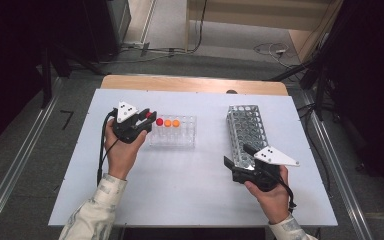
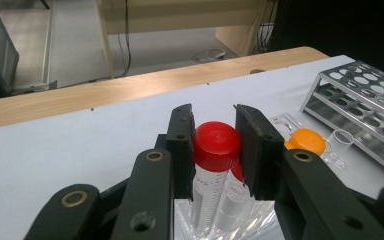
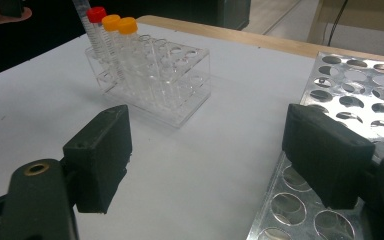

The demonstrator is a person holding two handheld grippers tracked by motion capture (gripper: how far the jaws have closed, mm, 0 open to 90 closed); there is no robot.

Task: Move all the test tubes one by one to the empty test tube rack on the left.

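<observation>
At the far left of the high view we have the left gripper [image 1: 149, 118] at the left end of the clear plastic tube rack [image 1: 172, 132], and in the left gripper view its jaws are clenched on the red cap of a red-capped tube [image 2: 216, 145]. That tube stands at the left end of the rack's back row, its lower part seemingly down in its hole; a second red-capped tube [image 2: 236, 175] peeks out just behind it. Next along the row come two orange-capped tubes [image 1: 171, 123], standing upright and untouched.

We judge the risks from here as follows. The grip sits high, on the cap alone, so a pull that is not straight up could tilt the tube against the hole's edge and drag or tip the light rack, upsetting the orange-capped tubes. A loose cap could also part from its tube. The right-hand pad [image 2: 254, 150] is close to the second red cap and may catch it on the way up.

Further right lies the perforated metal rack [image 1: 246, 131], empty, well apart from the plastic one. At its near end our right gripper [image 1: 237, 156] has its jaws released and wide, one pad [image 3: 101, 150] over bare table [image 1: 195, 180], the other above the metal rack's top plate. If this hand shifts, that jaw could knock the metal rack askew, spoiling any aim at its holes.
</observation>
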